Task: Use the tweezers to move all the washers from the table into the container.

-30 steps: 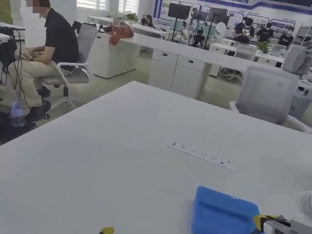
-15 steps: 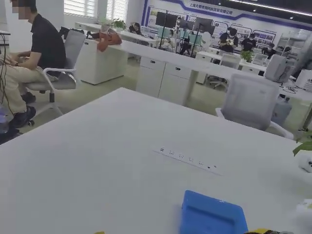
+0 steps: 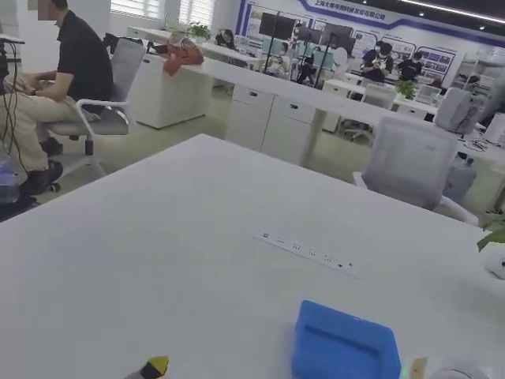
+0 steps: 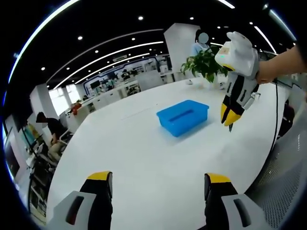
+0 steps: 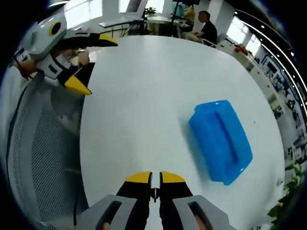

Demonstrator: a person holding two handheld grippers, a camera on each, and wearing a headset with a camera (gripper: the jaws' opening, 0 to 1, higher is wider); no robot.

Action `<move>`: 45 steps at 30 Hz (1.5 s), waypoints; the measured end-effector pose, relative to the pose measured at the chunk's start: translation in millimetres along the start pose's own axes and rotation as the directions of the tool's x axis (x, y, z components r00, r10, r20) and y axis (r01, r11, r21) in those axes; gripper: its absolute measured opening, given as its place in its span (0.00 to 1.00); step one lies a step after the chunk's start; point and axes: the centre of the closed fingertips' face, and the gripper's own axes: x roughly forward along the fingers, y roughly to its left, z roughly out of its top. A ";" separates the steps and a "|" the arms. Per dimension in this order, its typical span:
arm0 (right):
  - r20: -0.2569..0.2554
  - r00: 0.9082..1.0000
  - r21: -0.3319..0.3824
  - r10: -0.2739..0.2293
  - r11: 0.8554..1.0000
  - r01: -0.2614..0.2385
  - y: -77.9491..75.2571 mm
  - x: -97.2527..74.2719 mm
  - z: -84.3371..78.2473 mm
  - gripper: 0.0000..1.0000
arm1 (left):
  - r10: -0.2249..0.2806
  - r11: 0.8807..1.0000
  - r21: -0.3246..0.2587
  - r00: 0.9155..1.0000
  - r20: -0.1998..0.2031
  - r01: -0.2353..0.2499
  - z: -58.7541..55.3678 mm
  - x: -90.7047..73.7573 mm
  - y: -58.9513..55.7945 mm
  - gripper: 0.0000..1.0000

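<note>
Container: blue container [image 3: 343, 343], a shallow rectangular box, standing flat on the white desk [image 3: 158, 260]; it is the landmark for every place given below.
Container contents: a long hollow runs along its upper face; nothing can be made out lying in it, though the pictures are too coarse to rule out small parts.
Washers: too small to make out on the desk; their place relative to the container cannot be told.
Tweezers: thin dark point of the tweezers [image 4: 230, 128] juts from between the right gripper's jaws, well to the near side of the container and above the desk.
Right gripper: right gripper [image 5: 155, 178] clenched, its yellow-tipped jaws almost meeting on the tweezers; the container lies ahead of it and to one side, apart.
Left gripper: left gripper [image 4: 158, 178] released, jaws wide apart and holding nothing, aimed across bare desk toward the container.
Socket strip: socket strip [image 3: 306, 253] set flush in the desk, just beyond the container.
Handling, judged: washers should be light, stiff, thin and slippery, lying flat; likely best nipped at the rim, or through the hole, with gentle pressure so they do not flick away.
Tweezers, judged: springy and slim, so liable to twist within the jaws.
</note>
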 end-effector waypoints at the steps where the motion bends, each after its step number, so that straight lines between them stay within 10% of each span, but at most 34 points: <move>1: 0.005 1.000 -0.008 -0.003 1.000 0.003 -0.7 3.2 1.8 0.02 | 0.001 1.000 0.002 1.000 -0.003 0.000 -0.6 0.2 0.1 0.79; 18: 0.024 0.997 -0.058 0.068 0.996 -0.066 15.2 54.6 17.9 0.03 | -0.001 1.000 0.025 1.000 -0.032 0.001 -5.1 3.1 -1.4 0.79; 36: -0.073 0.993 -0.233 0.096 0.966 -0.110 22.3 67.1 18.2 0.05 | -0.004 0.999 0.035 0.999 -0.048 0.006 -8.2 4.5 -3.1 0.79; 45: 0.009 0.998 -0.083 0.069 0.994 -0.068 22.3 54.6 20.7 0.08 | -0.012 0.999 0.038 0.998 -0.061 0.014 -10.1 5.2 -4.7 0.79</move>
